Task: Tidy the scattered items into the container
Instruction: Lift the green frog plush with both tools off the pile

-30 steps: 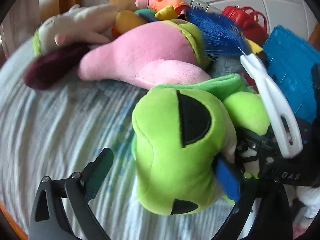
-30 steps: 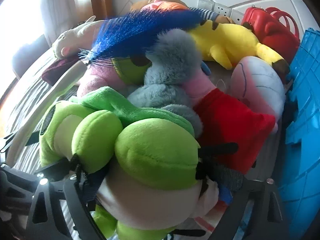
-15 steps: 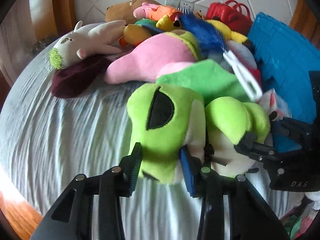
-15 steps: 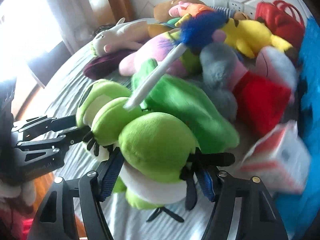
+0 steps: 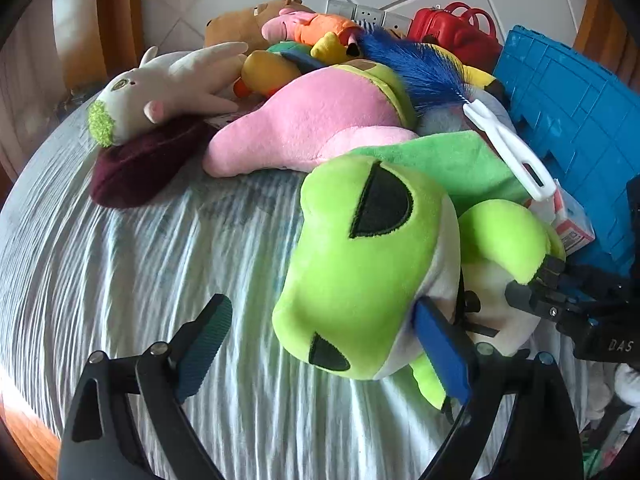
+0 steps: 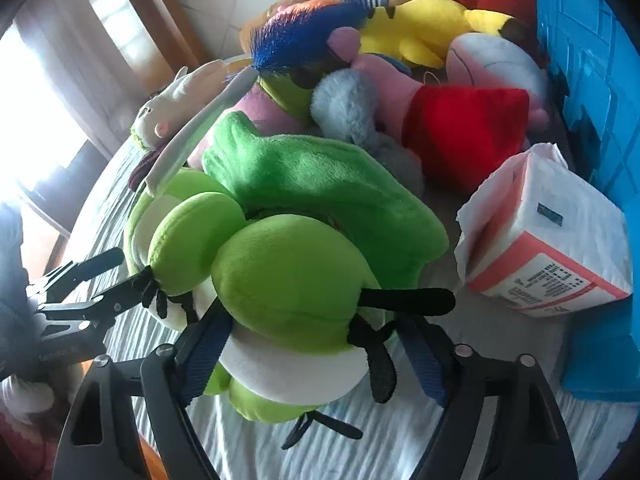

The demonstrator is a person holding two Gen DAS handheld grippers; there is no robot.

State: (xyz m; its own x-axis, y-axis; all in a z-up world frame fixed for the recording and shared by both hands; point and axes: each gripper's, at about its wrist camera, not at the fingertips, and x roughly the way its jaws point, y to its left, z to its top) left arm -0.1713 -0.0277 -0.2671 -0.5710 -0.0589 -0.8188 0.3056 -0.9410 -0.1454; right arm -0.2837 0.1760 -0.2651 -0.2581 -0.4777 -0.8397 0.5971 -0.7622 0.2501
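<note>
A lime-green frog plush point(image 5: 360, 264) lies on the striped bedsheet point(image 5: 120, 280). My left gripper point(image 5: 324, 344) is open; its right finger touches the frog's head and its left finger stands apart over the sheet. My right gripper point(image 6: 316, 344) is shut on the frog plush's rear body point(image 6: 288, 280). It shows at the right edge of the left wrist view point(image 5: 560, 304). The blue crate point(image 5: 572, 120) stands at the right, also in the right wrist view point(image 6: 592, 60). A blue duster with a white handle point(image 5: 500, 140) leans on the frog.
Behind lies a pile of plush toys: pink point(image 5: 316, 124), white rabbit point(image 5: 160, 92), maroon point(image 5: 136, 168), yellow point(image 6: 424, 24), red-dressed point(image 6: 460, 128), grey point(image 6: 352, 108). A tissue pack point(image 6: 548, 240) sits beside the crate. A red bag point(image 5: 456, 28) stands at the back wall.
My left gripper has opened and let go of the frog's head. My right gripper keeps its hold on the frog's body. The cameras have drawn closer to the frog.
</note>
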